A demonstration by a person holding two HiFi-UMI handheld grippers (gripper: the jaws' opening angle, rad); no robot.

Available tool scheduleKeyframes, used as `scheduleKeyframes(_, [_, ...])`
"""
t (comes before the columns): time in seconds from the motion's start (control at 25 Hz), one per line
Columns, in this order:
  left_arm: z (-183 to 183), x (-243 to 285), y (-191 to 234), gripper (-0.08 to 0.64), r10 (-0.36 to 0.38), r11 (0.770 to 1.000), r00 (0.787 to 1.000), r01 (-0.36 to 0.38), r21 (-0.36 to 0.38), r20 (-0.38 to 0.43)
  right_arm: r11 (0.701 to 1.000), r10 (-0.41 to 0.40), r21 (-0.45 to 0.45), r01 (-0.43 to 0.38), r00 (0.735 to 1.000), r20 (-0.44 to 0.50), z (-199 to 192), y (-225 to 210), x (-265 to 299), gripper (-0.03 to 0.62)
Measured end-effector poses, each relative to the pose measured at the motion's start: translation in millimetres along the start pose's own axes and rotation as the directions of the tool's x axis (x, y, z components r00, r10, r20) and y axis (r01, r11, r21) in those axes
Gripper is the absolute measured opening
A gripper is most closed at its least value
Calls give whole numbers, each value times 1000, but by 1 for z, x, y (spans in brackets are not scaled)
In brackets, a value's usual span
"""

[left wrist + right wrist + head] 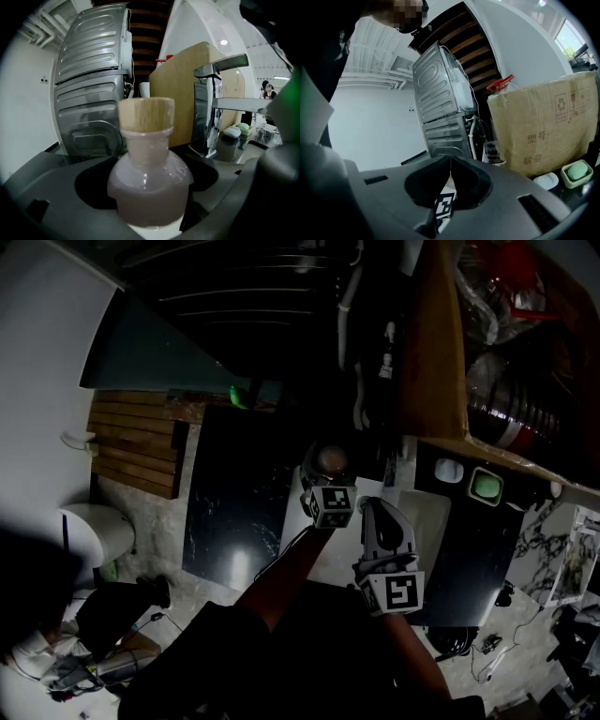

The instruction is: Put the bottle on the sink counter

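Observation:
The bottle (150, 183) is frosted brownish glass with a wooden cap (146, 114). It stands upright between the jaws of my left gripper (150, 201), which is shut on its body. A white surface shows just under its base; whether it touches I cannot tell. In the head view the bottle (331, 459) sits just beyond the left gripper (329, 482) over the pale sink counter (292, 512). My right gripper (373, 508) hovers close to the right of it, and in its own view the right gripper (450, 164) is shut on nothing.
A chrome faucet (213, 108) rises right of the bottle, with a big cardboard box (180, 93) behind and a ribbed metal appliance (91, 79) at left. A green soap in its dish (576, 171) and a white dish (545, 180) lie beside the box. The sink basin (422, 517) is at right.

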State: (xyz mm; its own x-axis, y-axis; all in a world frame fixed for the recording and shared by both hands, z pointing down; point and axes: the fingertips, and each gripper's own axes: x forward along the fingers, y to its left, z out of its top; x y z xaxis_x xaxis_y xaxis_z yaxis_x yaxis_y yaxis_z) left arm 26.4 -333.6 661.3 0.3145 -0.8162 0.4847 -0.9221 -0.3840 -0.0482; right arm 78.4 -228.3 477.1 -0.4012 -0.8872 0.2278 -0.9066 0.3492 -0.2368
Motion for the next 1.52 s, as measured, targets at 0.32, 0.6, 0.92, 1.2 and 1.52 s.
scheduleKeyframes(0.32, [-2,7,1,403,-8,1000,997,8,3,-73,1000,5,14,-5,1000,-18,-8,3,-1,38])
scheduleKeyframes(0.6, [-1,4,0,403,-24,1000,997,24,0,-74,1000,-1,15,1,1000,-26,-11,2,-5,38])
scheduleKeyframes(0.92, [-7,-17,0,402,-18,999,998,16,-32,-68,1000,-8,28,8,1000,13,-2,1,-7,38])
scheduleKeyframes(1.2, [-12,-18,3,396,-17,1000,997,15,-27,-76,999,-5,42,3,999,46,1,7,-14,38])
scheduleKeyframes(1.52, [2,-10,3,396,-37,999,997,36,-22,-74,999,-38,18,38,999,-4,-4,3,-18,38])
